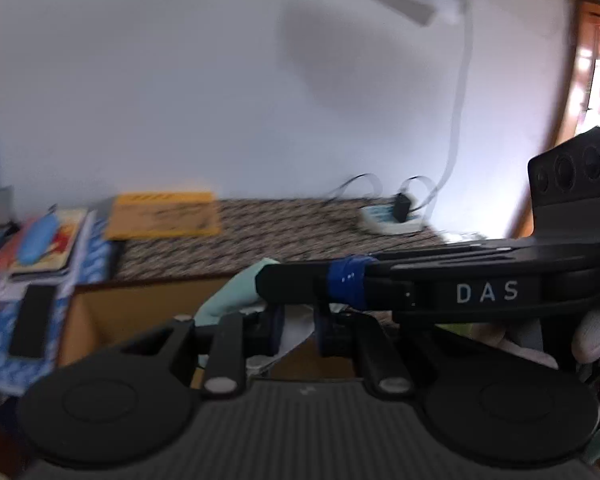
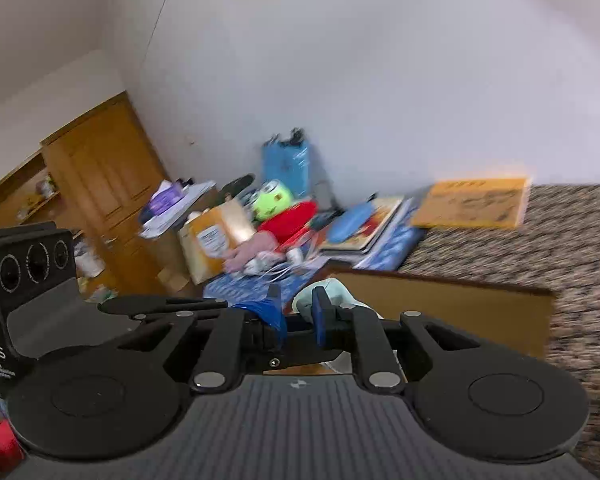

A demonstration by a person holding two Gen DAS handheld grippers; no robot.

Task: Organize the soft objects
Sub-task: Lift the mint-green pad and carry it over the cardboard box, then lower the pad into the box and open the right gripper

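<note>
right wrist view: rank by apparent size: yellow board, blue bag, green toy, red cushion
1. yellow board
2. blue bag
3. red cushion and green toy: look about alike, and the cushion is partly hidden, so no ranking.
Nearness skews all of this.

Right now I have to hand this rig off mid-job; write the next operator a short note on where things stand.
Left gripper: shut on the pale mint cloth.
Right gripper: shut on the same cloth, raised over the open cardboard box.
Other soft things, red and pink, sit in the clutter pile beside the box.
Done: cloth picked up with both grippers.
Left: place the cloth; whether it goes into the box is unclear. Views are blurred.
</note>
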